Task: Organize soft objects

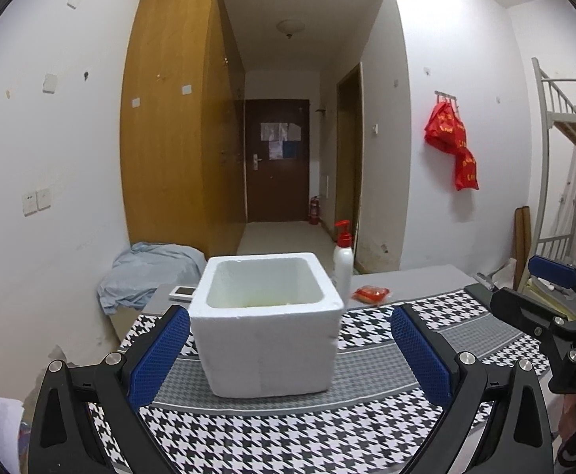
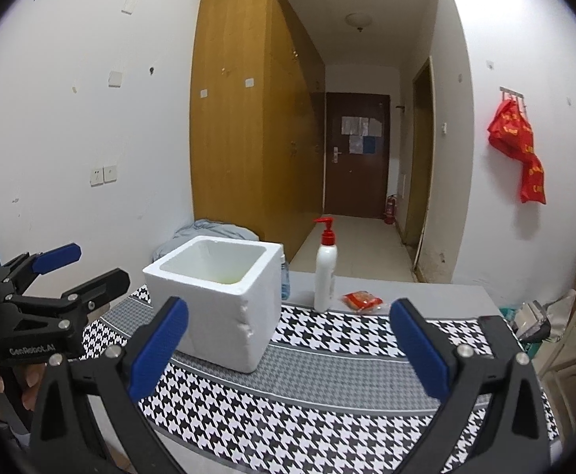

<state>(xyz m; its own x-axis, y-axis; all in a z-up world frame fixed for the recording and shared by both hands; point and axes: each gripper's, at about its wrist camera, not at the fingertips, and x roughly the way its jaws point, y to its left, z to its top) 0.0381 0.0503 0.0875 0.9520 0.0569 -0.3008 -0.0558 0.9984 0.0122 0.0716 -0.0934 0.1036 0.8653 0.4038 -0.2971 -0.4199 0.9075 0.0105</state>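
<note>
A white foam box stands open-topped on the houndstooth cloth, straight ahead of my left gripper, which is open with its blue pads either side of the box but short of it. Behind the box to the right lies a small red soft packet. In the right wrist view the foam box is left of centre, the red packet further back. My right gripper is open over the cloth with nothing between its fingers. The box looks empty inside.
A white pump bottle with a red top stands beside the box near the packet. A phone-like device lies behind the box on the left. A blue cloth heap sits off the table's far left. A bunk bed frame is at right.
</note>
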